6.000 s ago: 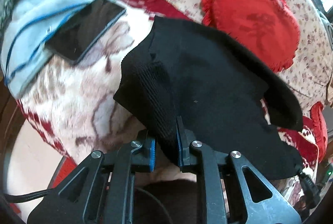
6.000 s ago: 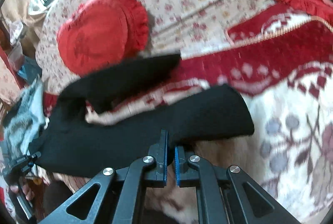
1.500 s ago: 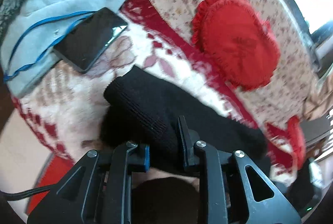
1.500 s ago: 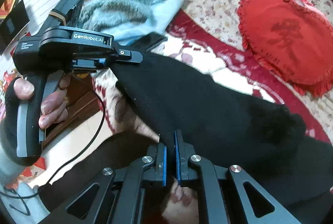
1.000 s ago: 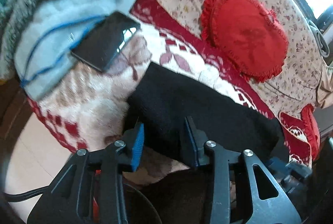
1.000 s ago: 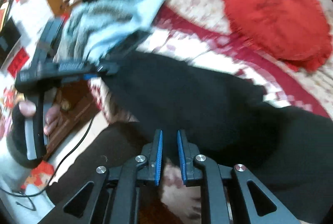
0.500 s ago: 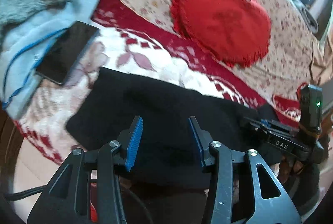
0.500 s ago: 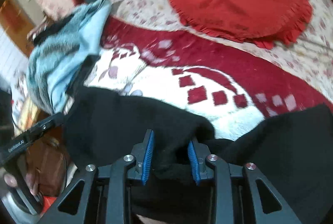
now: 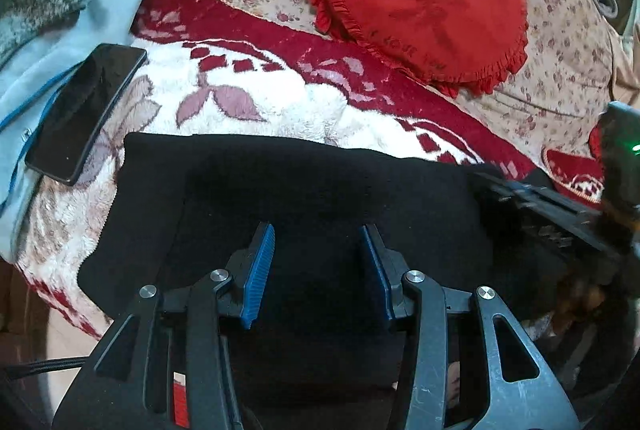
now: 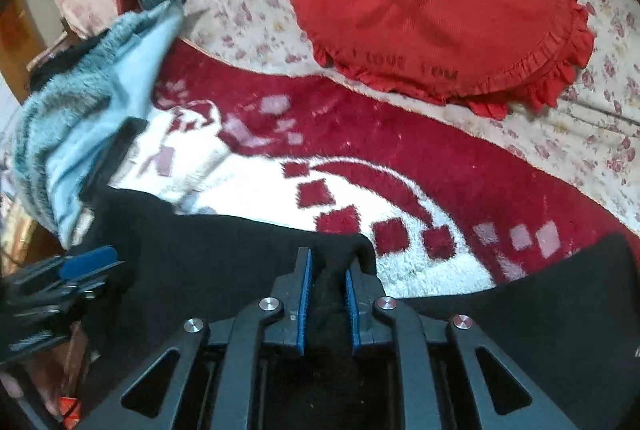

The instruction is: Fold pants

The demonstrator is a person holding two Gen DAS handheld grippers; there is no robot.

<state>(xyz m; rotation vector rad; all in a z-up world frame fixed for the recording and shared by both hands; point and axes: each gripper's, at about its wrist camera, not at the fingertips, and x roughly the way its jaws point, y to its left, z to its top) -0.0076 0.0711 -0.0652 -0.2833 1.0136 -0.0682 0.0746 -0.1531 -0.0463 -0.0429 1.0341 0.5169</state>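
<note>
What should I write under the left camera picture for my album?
Open left gripper hovering above black pants laid on a red-and-white blanket, phone nearby.

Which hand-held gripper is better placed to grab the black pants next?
Probably the right hand-held gripper: a fold of the black pants already sits between its fingers. The left hand-held gripper gapes wide above flat cloth.

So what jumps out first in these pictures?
The red heart-shaped cushion on the flowered cover at the back, then the black pants spread over the red-and-white blanket in front. Blue-padded tongs hover open above them, and a dark phone lies to the left.
</note>
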